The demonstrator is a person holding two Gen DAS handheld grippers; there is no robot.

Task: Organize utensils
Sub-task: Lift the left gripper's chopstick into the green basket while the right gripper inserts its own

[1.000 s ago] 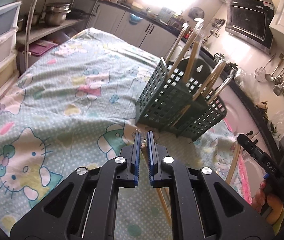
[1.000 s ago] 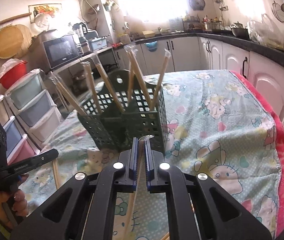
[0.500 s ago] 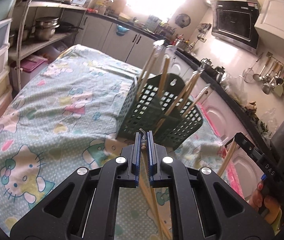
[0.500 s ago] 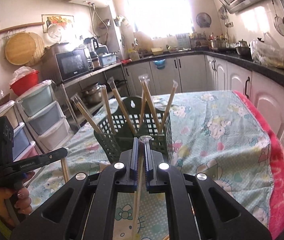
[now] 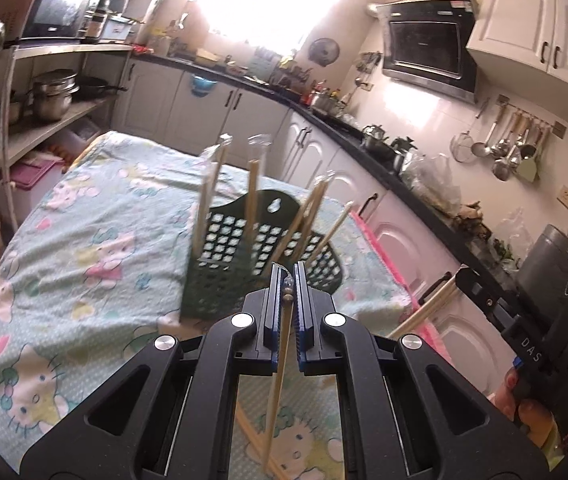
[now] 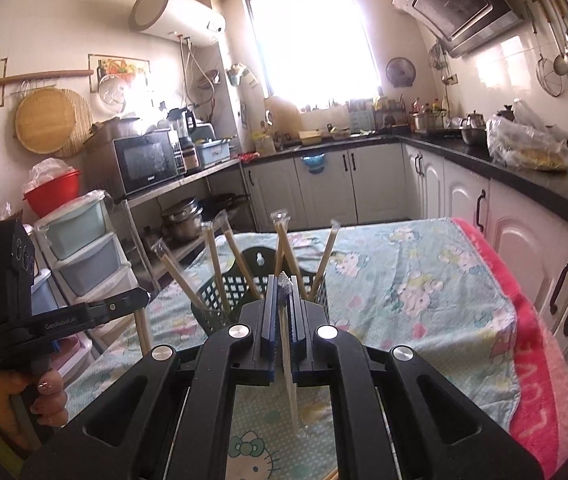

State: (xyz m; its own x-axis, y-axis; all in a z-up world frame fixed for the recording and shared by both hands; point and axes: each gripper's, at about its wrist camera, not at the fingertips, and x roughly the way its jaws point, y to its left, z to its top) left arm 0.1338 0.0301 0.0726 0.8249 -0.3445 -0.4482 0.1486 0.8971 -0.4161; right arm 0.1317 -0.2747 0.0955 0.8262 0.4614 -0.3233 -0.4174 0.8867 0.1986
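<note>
Holding a wrapped pair of chopsticks (image 5: 280, 364) near its top end, the left gripper (image 5: 287, 280) hangs above the cloth-covered table (image 5: 96, 216), with its fingers pinching the sticks so that they dangle below. The right gripper (image 6: 282, 286) does the same with a second wrapped pair (image 6: 288, 364), fingers pressed in on it. Both are raised above the green basket (image 5: 244, 264), which stands on the table ahead of them and already holds several wrapped pairs leaning outward at different angles.

The main risk, as I judge it, lies in the lowering. Each pair hangs from a pinch near one end, so the free lower tip can swing, miss the basket mouth and catch on the rim or the lattice wall. The pairs already inside fan out across the opening, and an incoming tip could knock against them or push one over the edge. The basket looks light and sits on soft cloth, so a sideways shove might tip it and spill everything. The plastic sleeves look slick, and a pair could slide through the pads if the grip eases. With both grippers heading for the same small opening, they could also bump each other.

As for writing, the other gripper's body reads "DAS" (image 5: 529, 350) in the left view and "GenRobot.AI" (image 6: 61, 324) in the right view. The microwave (image 6: 146, 162) on the shelf carries a small brand mark, too small to read surely.
</note>
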